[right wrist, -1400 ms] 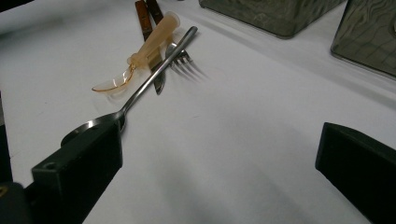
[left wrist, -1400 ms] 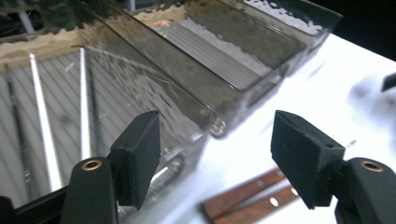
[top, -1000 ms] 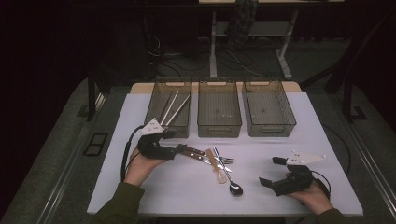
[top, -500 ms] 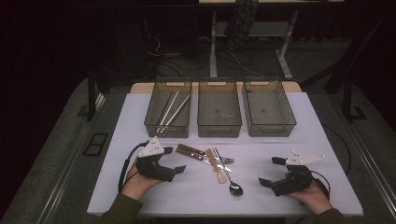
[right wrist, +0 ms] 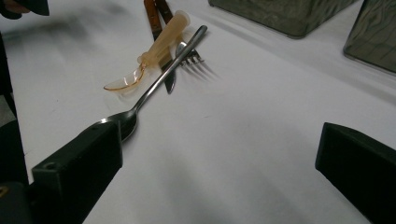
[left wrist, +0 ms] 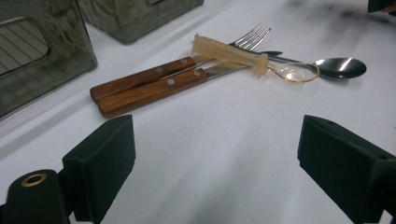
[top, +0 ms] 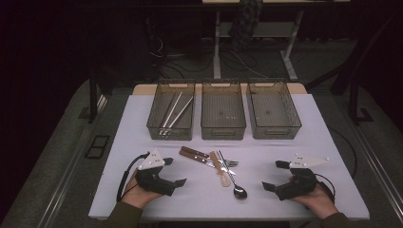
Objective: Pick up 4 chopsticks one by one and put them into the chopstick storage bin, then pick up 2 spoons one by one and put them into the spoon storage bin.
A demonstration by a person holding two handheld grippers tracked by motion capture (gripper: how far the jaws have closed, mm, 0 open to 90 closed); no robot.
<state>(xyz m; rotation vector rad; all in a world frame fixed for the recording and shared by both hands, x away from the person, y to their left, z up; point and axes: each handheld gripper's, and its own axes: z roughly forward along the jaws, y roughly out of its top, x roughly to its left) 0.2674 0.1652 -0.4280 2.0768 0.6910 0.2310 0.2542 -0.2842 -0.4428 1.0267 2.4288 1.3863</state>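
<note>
A small heap of cutlery lies mid-table: two wooden-handled pieces [top: 192, 153] [left wrist: 144, 86], a fork's tines [left wrist: 254, 35] [right wrist: 194, 63], an amber plastic spoon [top: 219, 168] [left wrist: 231, 53] [right wrist: 159, 44] and a metal spoon [top: 239, 192] [left wrist: 338, 67] [right wrist: 154, 86]. My left gripper [top: 174, 172] [left wrist: 224, 177] rests low to the left of the heap, pointing at it; its jaws have just been opening and nothing is between them. My right gripper [top: 273, 175] [right wrist: 219, 186] sits on the heap's right side, open and empty, with the metal spoon's bowl just beyond its left jaw.
Three dark see-through bins stand in a row at the back: the left bin [top: 153, 116] holds long metal sticks [top: 173, 109], while the middle bin [top: 223, 133] and right bin [top: 273, 134] look bare. The white tabletop [top: 128, 142] ends just behind my hands.
My left gripper has drawn back from beside the cutlery toward the table's near edge and sunk a little. Its jaws stand wider. The right gripper has kept still.
</note>
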